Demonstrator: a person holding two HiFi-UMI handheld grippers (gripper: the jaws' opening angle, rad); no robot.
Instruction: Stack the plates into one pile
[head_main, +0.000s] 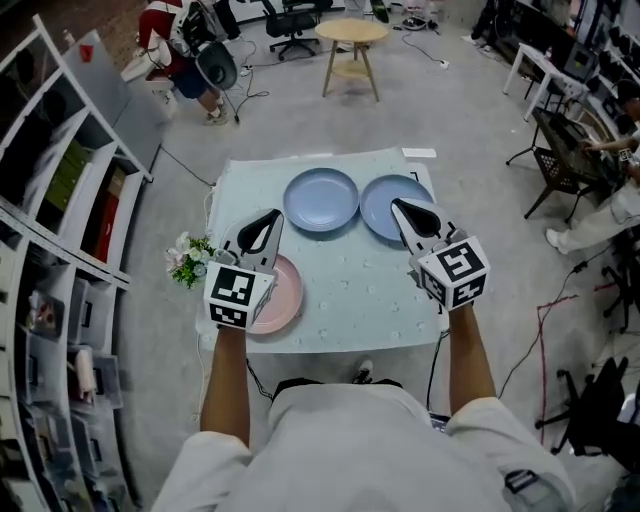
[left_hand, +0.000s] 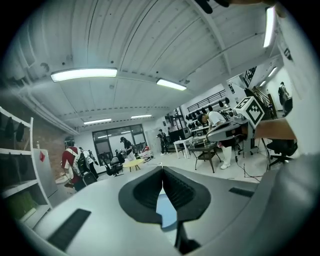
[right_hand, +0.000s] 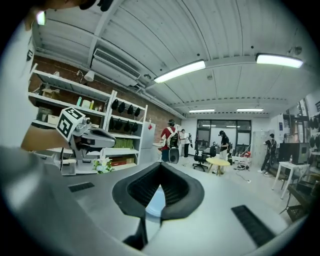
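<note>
Two blue plates lie side by side at the far part of the table, the left blue plate (head_main: 320, 200) and the right blue plate (head_main: 388, 208). A pink plate (head_main: 283, 295) sits at the near left, partly hidden under my left gripper (head_main: 273, 216). That gripper hovers above the pink plate, shut and empty, its tips near the left blue plate's rim. My right gripper (head_main: 397, 205) is shut and empty too, its tips over the right blue plate. A sliver of blue plate (left_hand: 166, 212) shows below the left gripper's (left_hand: 162, 171) closed jaws, and another blue sliver (right_hand: 155, 204) below the right gripper (right_hand: 161, 166).
The table (head_main: 370, 300) carries a pale cloth. A small bunch of flowers (head_main: 190, 258) sits at its left edge. Shelving (head_main: 60, 220) runs along the left. A round wooden side table (head_main: 352, 35) stands beyond, and a dark chair (head_main: 558, 165) and a seated person are at the right.
</note>
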